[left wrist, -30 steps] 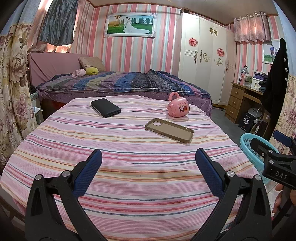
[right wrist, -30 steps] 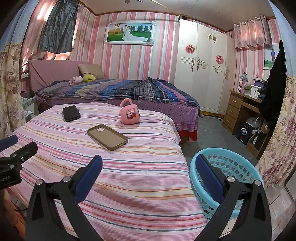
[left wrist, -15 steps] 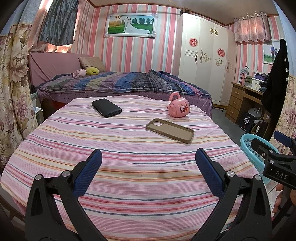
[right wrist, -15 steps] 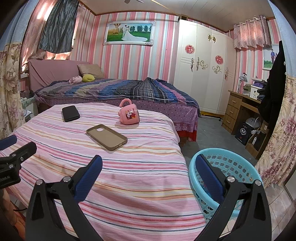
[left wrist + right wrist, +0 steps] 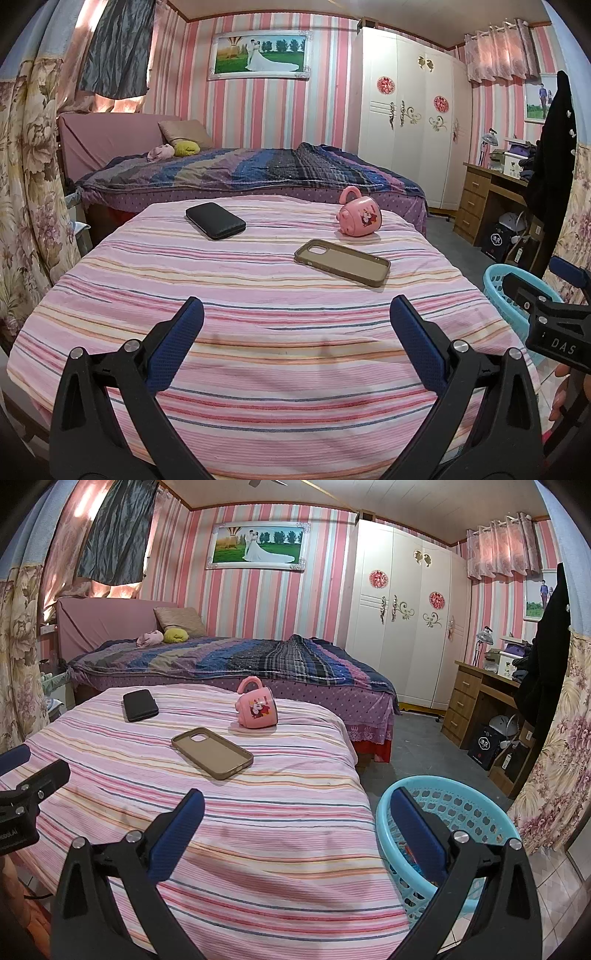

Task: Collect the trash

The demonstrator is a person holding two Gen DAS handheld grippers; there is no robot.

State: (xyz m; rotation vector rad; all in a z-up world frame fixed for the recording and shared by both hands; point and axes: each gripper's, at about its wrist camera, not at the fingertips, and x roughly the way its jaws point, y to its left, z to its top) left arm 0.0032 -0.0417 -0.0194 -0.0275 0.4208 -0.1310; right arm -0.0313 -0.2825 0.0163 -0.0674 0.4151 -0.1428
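Note:
A light-blue plastic basket [image 5: 465, 834] stands on the floor right of the striped table; it also shows in the left wrist view [image 5: 509, 291], and something small and colourful lies inside it [image 5: 410, 853]. My left gripper [image 5: 295, 343] is open and empty above the table's near edge. My right gripper [image 5: 295, 830] is open and empty over the table's right edge, its right finger in front of the basket. On the table lie a brown phone case [image 5: 343, 262], a black wallet-like case [image 5: 216, 220] and a pink mug [image 5: 358, 216] on its side.
The table wears a pink striped cloth [image 5: 258, 332]. A bed [image 5: 240, 661] stands behind it, a white wardrobe [image 5: 402, 613] and a wooden desk [image 5: 476, 701] at the right. Flowered curtains [image 5: 554, 768] hang at both sides.
Both grippers have shifted very slightly; the scene is otherwise unchanged and both stay open.

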